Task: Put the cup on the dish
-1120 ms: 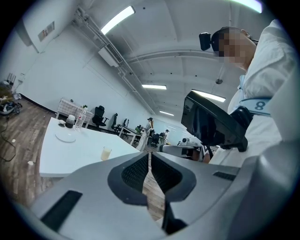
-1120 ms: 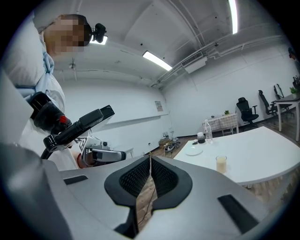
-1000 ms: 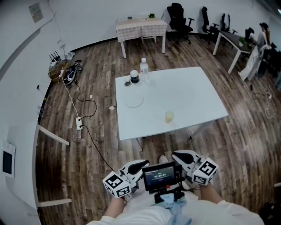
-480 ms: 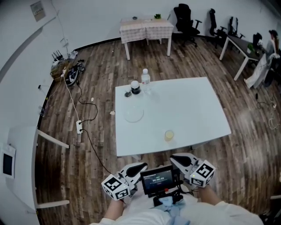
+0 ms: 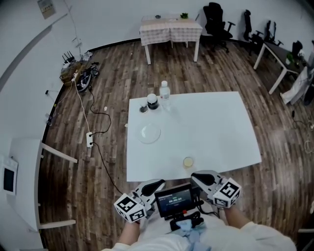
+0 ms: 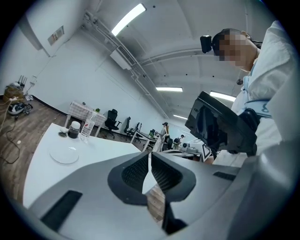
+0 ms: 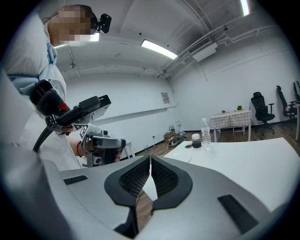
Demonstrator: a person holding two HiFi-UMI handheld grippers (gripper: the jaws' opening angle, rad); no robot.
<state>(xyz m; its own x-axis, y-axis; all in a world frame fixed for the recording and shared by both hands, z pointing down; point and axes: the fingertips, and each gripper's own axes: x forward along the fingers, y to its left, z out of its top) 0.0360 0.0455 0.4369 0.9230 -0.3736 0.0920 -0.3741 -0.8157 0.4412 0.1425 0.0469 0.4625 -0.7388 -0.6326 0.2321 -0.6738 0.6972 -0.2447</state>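
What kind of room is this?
Probably an open office or lab: office chairs and desks along the far side, ceiling strip lights, and a white table holding a cup and dish.

Floor: dark wood planks point(image 5: 98, 166) throughout.
Walls: plain white point(image 5: 113, 22), with one paper notice point(image 5: 48, 7) at far left.
Ceiling: long strip lights point(image 6: 129, 18).
Furniture: white square table point(image 5: 216, 127) at centre; small table with checked cloth point(image 5: 170, 28), far; black office chairs point(image 5: 216, 17) and a desk point(image 5: 274, 54), far right.
On the floor, left: power strip point(image 5: 90, 139) with trailing cables.
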